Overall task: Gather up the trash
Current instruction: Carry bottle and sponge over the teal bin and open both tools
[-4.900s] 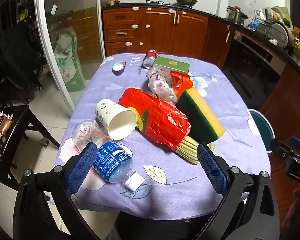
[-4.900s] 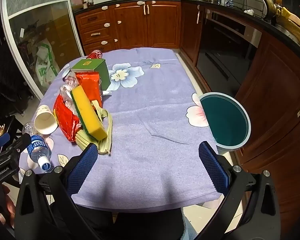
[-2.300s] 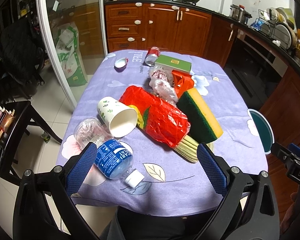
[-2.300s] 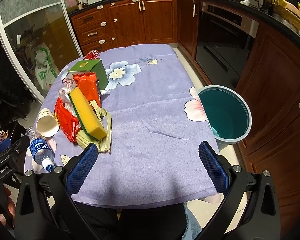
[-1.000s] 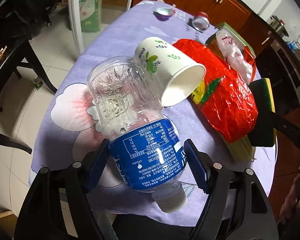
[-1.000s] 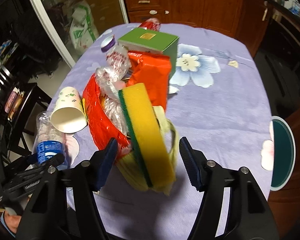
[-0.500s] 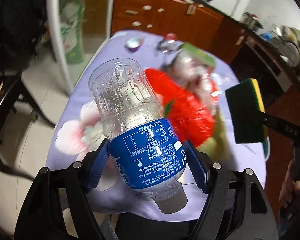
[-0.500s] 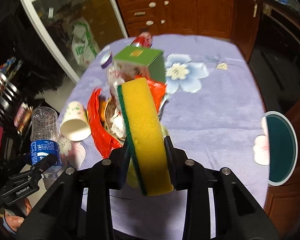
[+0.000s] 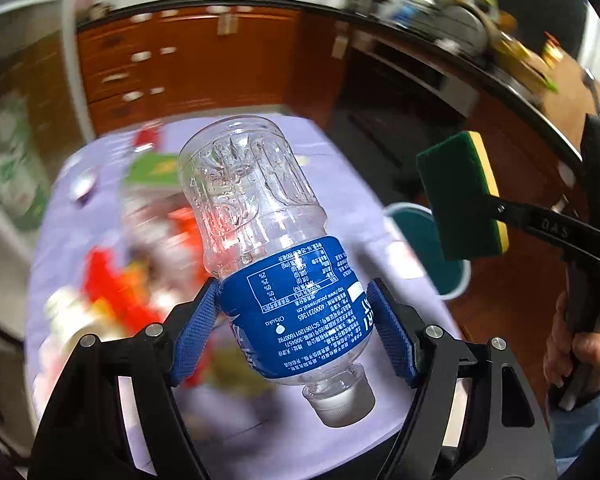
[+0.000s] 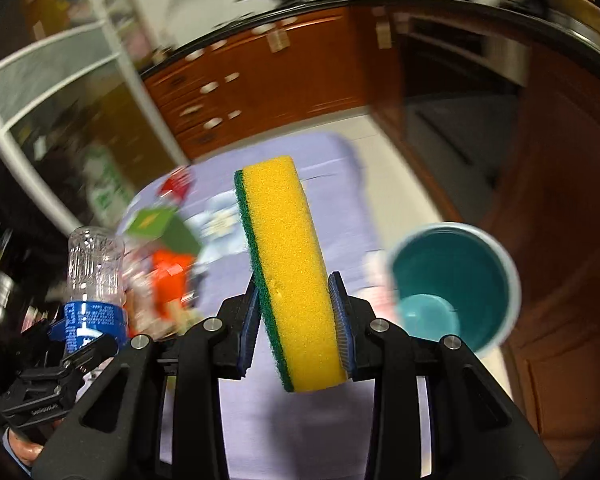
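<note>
Your left gripper clamps the bottle by its blue label, cap toward you. Your right gripper, marked "DAS", pinches the sponge above the table.

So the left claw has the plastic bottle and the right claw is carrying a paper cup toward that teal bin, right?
Not a paper cup: the right claw is shut on a yellow-and-green sponge, as the right wrist view shows. The left claw does hold the plastic bottle, and the teal bin is nearby.

Both wrist cameras look down, sharing the table and bin
</note>
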{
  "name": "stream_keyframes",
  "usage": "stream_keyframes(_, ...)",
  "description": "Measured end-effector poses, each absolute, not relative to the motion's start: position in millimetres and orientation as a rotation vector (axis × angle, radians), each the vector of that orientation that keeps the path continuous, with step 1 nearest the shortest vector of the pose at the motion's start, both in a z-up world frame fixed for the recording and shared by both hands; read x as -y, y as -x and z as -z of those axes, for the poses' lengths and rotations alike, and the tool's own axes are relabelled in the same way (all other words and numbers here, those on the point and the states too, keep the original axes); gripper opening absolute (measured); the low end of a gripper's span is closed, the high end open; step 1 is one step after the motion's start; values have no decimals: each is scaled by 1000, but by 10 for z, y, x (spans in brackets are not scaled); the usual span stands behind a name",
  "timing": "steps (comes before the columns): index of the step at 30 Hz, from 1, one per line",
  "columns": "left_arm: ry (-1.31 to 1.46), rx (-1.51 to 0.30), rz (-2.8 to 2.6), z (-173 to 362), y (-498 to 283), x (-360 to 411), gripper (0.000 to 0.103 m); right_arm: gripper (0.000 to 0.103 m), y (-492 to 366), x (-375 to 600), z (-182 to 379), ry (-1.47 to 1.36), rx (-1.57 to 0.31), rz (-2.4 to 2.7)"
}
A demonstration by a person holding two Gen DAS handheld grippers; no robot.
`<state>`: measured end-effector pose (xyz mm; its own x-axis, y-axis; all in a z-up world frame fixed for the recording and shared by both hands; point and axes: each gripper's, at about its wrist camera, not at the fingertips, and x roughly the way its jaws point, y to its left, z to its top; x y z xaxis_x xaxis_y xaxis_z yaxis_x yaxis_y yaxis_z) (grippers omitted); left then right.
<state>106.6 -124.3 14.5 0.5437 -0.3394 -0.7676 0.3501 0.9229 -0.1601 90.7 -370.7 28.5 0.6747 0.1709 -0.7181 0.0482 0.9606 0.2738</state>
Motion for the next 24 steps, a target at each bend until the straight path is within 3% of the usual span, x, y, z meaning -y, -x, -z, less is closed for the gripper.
stream_keyframes(12, -211, -1072, 695, 444, -1675, 3424, 75, 32, -821, 5421, 486, -501, -916, 226)
stream_keyframes(24, -326, -1245, 729, 1210, -1973, 4241, 76, 32, -980, 5798, 960, -586, -1008, 268)
